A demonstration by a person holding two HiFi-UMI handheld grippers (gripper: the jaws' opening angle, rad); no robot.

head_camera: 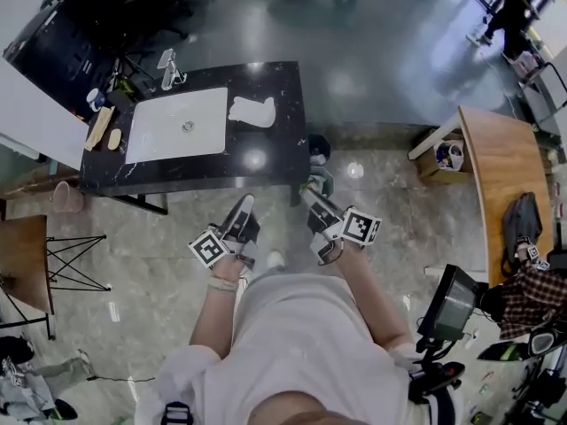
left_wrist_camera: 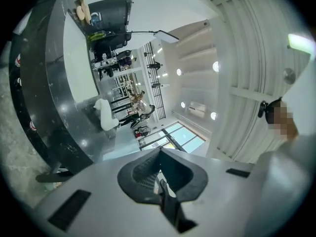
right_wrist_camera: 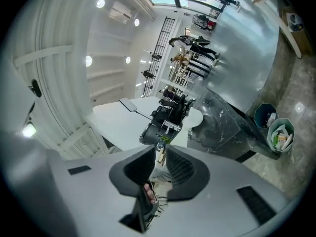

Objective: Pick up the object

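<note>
The left gripper [left_wrist_camera: 158, 154] has its fingers pressed together, empty. The right gripper [right_wrist_camera: 161, 154] shows a narrow slit between its fingers, also empty. At twelve o'clock, well apart, the white object [head_camera: 252, 111] lies on the dark worktop [head_camera: 266, 162].

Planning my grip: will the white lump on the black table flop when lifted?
The white lump has a soft, uneven outline, so probably cloth-like: floppy and light. It lies low and flat on the table, so rolling seems unlikely.
</note>
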